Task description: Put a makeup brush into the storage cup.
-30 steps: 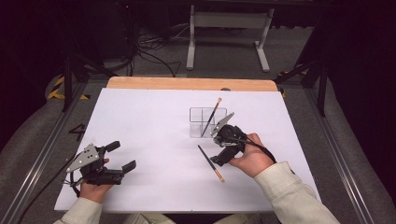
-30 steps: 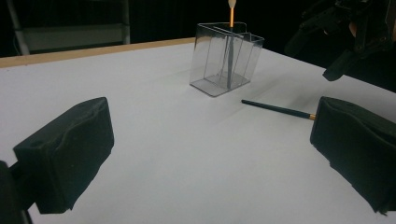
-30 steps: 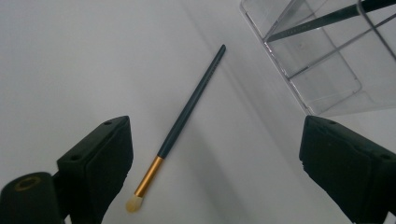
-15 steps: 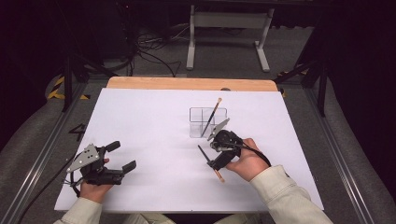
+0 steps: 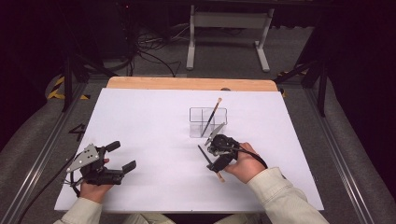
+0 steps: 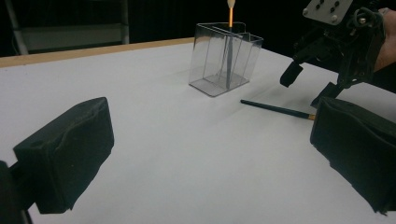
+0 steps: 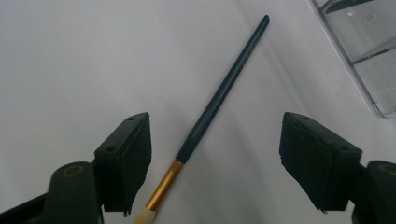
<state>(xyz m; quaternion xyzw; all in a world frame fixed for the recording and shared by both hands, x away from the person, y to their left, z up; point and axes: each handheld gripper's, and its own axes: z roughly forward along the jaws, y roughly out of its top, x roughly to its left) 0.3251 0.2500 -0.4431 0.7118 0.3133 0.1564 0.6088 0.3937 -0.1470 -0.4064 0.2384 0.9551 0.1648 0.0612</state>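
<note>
Right gripper [image 7: 215,158] poised over the brush [image 7: 219,98] lying flat on the white table [image 5: 140,121] near the clear organizer [image 5: 208,122], its spread jaws closing without contact; an off-centre pinch may roll the thin handle away.

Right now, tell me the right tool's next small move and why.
Probably lower a little further and close. The brush lies flat on the table between the right tool's jaws, which have just been closing but do not touch it yet.
</note>
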